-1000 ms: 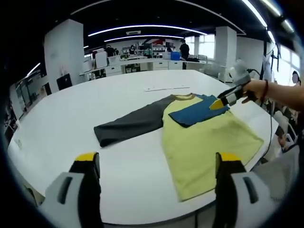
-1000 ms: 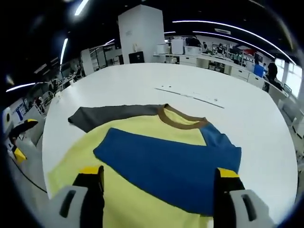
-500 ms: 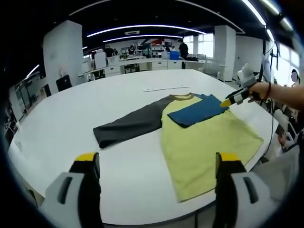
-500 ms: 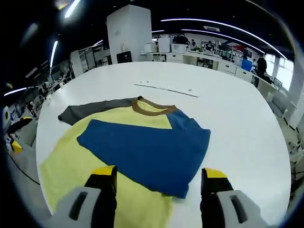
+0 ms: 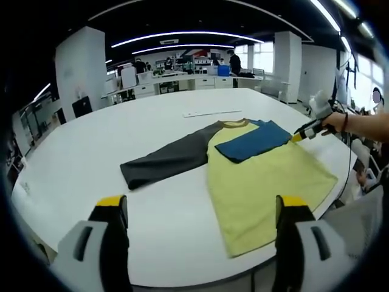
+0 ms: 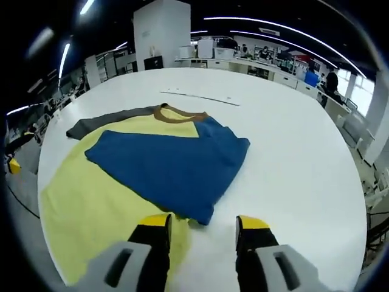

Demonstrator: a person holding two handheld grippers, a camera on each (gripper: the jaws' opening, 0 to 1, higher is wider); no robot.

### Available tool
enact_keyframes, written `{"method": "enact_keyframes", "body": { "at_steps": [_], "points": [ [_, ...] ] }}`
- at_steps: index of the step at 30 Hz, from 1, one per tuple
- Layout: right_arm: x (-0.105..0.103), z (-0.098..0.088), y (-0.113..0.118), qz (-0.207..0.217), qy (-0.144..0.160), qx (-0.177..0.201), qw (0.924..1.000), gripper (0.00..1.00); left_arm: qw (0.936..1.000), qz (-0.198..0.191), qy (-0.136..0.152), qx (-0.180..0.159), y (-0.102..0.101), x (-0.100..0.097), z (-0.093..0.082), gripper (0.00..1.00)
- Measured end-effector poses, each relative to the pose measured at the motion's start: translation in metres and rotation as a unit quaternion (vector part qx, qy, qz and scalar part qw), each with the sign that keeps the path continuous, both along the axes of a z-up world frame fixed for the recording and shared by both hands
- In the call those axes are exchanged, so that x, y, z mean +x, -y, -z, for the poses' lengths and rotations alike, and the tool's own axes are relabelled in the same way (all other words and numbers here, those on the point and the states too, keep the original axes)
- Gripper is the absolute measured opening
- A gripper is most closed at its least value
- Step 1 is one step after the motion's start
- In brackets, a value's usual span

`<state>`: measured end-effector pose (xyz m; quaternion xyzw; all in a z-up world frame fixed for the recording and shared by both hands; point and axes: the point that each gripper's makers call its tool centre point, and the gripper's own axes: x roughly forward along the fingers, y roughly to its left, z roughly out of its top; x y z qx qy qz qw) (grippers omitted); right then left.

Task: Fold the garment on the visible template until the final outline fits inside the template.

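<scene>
A long-sleeved shirt lies flat on the white table [image 5: 91, 146]. Its yellow body [image 5: 261, 182] has a brown collar [image 6: 176, 114]. The grey sleeve [image 5: 164, 159] stretches out sideways, and the blue sleeve [image 6: 167, 164] lies folded across the chest. My left gripper [image 5: 202, 207] hovers open and wide at the near table edge, well short of the shirt. My right gripper [image 6: 203, 224] is open with a narrow gap, just off the blue sleeve's near corner and holding nothing. The left gripper view has it [image 5: 302, 132] in a hand beside the shirt's right shoulder.
A thin pale strip [image 5: 213, 113] lies on the table beyond the collar. The table's rounded edge runs close under both grippers. Desks, pillars and people stand far behind. A cable hangs at the right table edge [image 5: 347, 176].
My right gripper has drawn back off the blue sleeve toward the table's right side, and its jaws have narrowed. The blue sleeve stays folded on the chest. The left gripper has not moved.
</scene>
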<state>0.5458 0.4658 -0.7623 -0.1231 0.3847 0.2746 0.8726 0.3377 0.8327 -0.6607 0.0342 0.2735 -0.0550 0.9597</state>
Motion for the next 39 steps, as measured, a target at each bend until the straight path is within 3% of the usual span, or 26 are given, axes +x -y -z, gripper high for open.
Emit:
{"method": "enact_keyframes", "body": {
  "at_steps": [11,14,21,24,28,34,39],
  "points": [
    [0.000,0.006,-0.006,0.021,-0.003,0.041,0.9989,0.18,1.0000,-0.002,-0.005,0.004,-0.002,-0.001,0.001,0.98],
    [-0.002,0.010,-0.009,0.032,-0.012,0.045,0.9984,0.13,1.0000,-0.003,-0.007,0.006,-0.002,-0.002,0.001,0.98],
    [-0.001,0.007,-0.010,0.062,0.001,0.044,0.9971,0.03,0.9999,-0.005,-0.010,0.006,-0.004,-0.002,0.004,0.98],
    [0.000,0.009,-0.005,0.064,0.000,0.021,0.9977,0.02,0.9999,-0.005,-0.010,0.008,-0.006,-0.002,0.004,0.98],
    [0.002,0.009,-0.002,0.035,0.005,-0.009,0.9993,0.02,0.9999,-0.005,-0.013,0.009,-0.010,-0.001,0.006,0.99],
    [0.005,0.009,0.003,0.016,0.010,-0.029,0.9994,0.02,0.9997,-0.006,-0.018,0.011,-0.015,0.001,0.008,0.99],
    [0.008,0.010,0.006,0.015,0.001,-0.011,0.9998,0.02,0.9996,-0.012,-0.023,0.007,-0.021,0.003,0.012,0.99]
  ]
}}
